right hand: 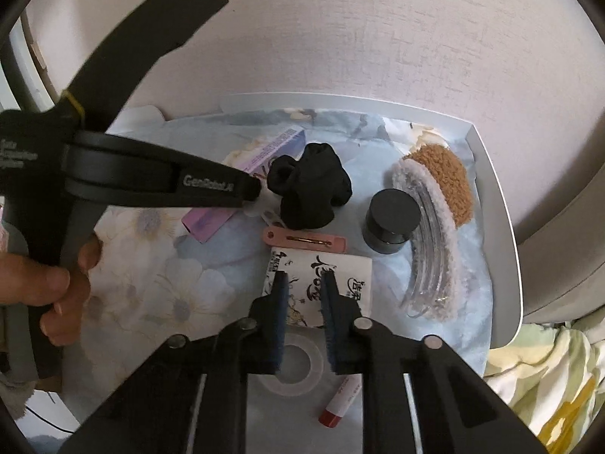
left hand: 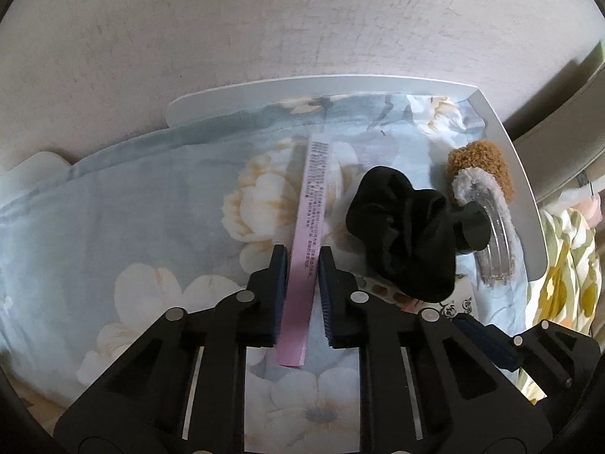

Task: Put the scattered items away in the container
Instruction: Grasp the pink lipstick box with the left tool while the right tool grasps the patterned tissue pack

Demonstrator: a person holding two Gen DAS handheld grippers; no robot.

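A long pink box lies on the blue floral cloth, and my left gripper is shut on its near half. In the right wrist view the same box shows past the left gripper's body. My right gripper points down at a white packet with black lettering, shut with its pads pinching the packet's middle. A white container rim borders the cloth at the back and right.
Near the packet are a black scrunchie, a pink hair clip, a black round jar and a furry brown hairband. A clear tape roll and a red stick lie under my right gripper. A person's hand holds the left gripper.
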